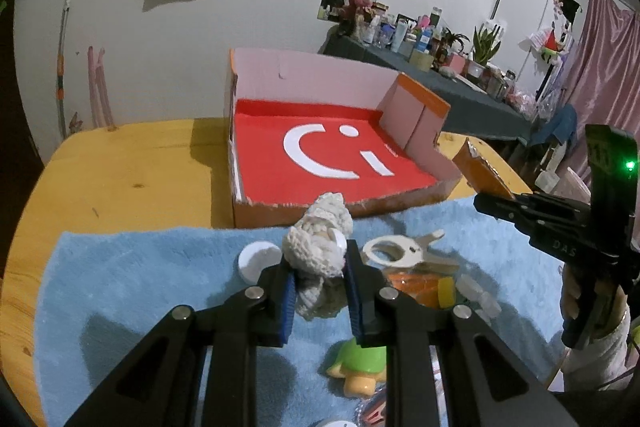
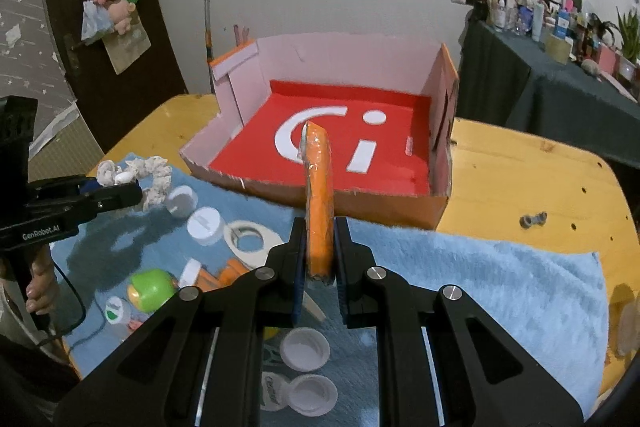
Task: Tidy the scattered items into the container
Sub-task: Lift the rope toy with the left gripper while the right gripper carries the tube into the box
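Note:
My left gripper (image 1: 318, 259) is shut on a white knitted item (image 1: 320, 239), held above the blue towel (image 1: 140, 287). Just beyond it lies the open cardboard box (image 1: 320, 75) with a red floor and white logo. My right gripper (image 2: 320, 227) is shut on a flat orange packet (image 2: 318, 195) that stands on edge in front of the same box (image 2: 320, 59). In the left wrist view the right gripper (image 1: 482, 201) shows at the right edge with the orange packet (image 1: 480, 167). The right wrist view has the left gripper (image 2: 120, 191) at the left, clamping the knitted item (image 2: 156, 179).
On the towel (image 2: 480, 287) lie white caps (image 2: 206, 225), a white tape ring (image 2: 250, 237), a green toy (image 2: 152, 289), orange pieces (image 1: 416, 287) and white lids (image 2: 304, 349). A small bolt (image 2: 532, 219) rests on the wooden table (image 2: 540, 167). A hand (image 2: 40, 287) grips the left handle.

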Tool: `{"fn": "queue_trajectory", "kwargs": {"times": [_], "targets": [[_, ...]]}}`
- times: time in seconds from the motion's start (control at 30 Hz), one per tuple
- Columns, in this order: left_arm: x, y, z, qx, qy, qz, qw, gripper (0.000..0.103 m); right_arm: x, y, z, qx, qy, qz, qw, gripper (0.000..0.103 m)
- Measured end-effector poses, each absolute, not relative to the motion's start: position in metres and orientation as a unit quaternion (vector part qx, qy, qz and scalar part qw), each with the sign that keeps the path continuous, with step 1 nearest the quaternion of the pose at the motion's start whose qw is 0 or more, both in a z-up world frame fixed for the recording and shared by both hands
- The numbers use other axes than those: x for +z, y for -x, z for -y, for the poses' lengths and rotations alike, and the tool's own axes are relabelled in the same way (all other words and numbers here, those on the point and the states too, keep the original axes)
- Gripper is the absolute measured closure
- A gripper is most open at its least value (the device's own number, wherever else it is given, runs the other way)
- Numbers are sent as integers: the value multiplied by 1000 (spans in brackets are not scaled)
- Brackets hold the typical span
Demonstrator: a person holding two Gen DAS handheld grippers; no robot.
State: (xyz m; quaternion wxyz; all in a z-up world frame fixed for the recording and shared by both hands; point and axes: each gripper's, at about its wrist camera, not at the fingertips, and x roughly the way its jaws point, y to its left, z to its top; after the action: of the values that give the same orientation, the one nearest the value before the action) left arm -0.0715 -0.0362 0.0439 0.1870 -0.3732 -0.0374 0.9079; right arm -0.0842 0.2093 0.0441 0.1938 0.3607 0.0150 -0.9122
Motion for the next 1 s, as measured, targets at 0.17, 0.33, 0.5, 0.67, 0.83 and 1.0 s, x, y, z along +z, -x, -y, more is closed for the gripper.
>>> {"fn": "queue_trajectory", "kwargs": {"times": [0.17,0.33,0.5,0.67,0.83,1.0], "targets": [[59,75,32,914,361,35,179,80,58,87,-207,-916,-349,-13,197,91],[73,80,27,919,351,33,176,80,66,91,-204,-918,-343,-11,200,91],[85,85,21,925,335,26,177,80,73,97,-202,-919,-339,-13,202,91],[95,92,16,928,328,18,175,80,78,105,-200,-920,-336,-12,201,91],[103,101,10,931,321,11,170,80,85,113,-199,-922,-331,-14,201,91],[107,114,4,933,321,7,164,80,89,121,-197,-922,-329,-18,202,91]]}}
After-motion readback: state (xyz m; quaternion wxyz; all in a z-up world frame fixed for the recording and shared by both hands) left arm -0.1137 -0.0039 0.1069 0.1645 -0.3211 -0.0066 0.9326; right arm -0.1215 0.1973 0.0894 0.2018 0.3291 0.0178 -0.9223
